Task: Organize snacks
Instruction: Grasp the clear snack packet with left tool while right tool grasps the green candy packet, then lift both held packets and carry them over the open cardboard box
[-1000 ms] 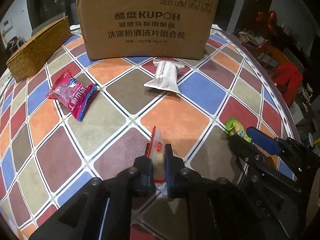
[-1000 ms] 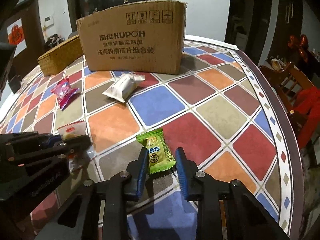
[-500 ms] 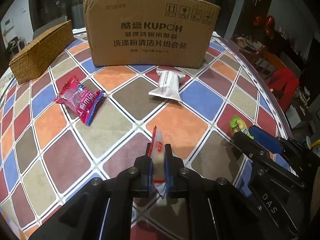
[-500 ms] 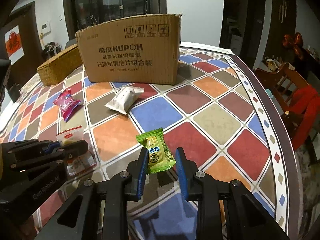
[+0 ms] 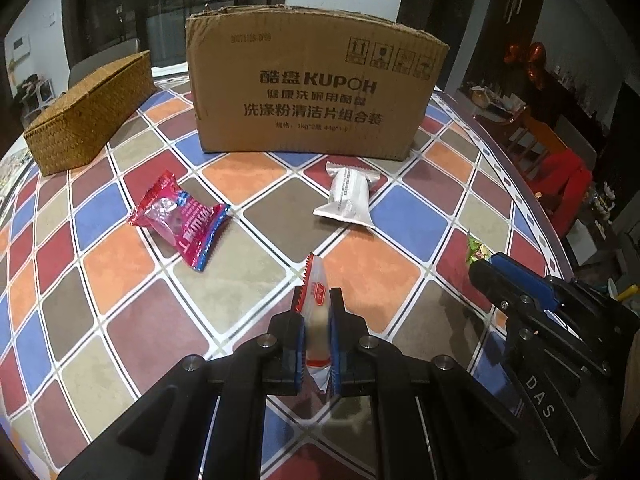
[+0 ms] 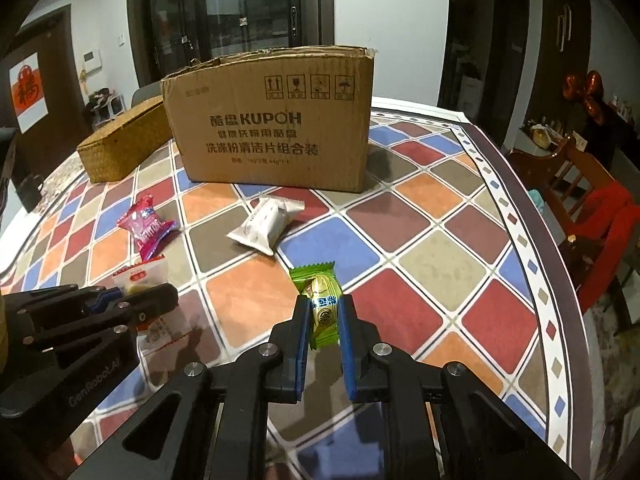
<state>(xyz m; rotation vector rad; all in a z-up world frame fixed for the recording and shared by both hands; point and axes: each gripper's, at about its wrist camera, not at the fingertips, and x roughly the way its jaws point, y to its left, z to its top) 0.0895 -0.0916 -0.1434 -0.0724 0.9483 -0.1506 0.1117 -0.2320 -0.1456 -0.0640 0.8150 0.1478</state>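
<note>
Closest to me, the left gripper (image 5: 317,312) is clenched on a white snack packet with a red serrated edge (image 5: 316,300), which stands upright between the blue pads, its top poking up above the fingertips. From the right wrist view the same packet (image 6: 140,280) sticks out past the left gripper's dark fingers on the left side.

Beside it, the right gripper (image 6: 325,312) has a green snack packet (image 6: 320,300) between its 2 fingers; its jaws are closing, and the pads already press against the packet's sides. The packet's upper end fans out beyond the fingertips. In the left wrist view only a corner of that green wrapper (image 5: 477,249) shows past the right gripper's tip.

Both hang over a table covered by a checked cloth (image 5: 100,256) of orange, blue, red, brown and grey diamonds.

Farther on, 2 more snacks lie flat on the cloth: a pink-red packet (image 5: 180,220) to the left and a white pillow-shaped packet (image 5: 348,200) to the right, well apart from each other.

Behind them stands a big cardboard box (image 5: 308,92) printed KUPOH, open at the top, the white packet near its front face. Left of the box sits a woven basket (image 5: 88,108), and a wooden chair with red cloth over it (image 6: 600,216) stands off the table's right edge.
</note>
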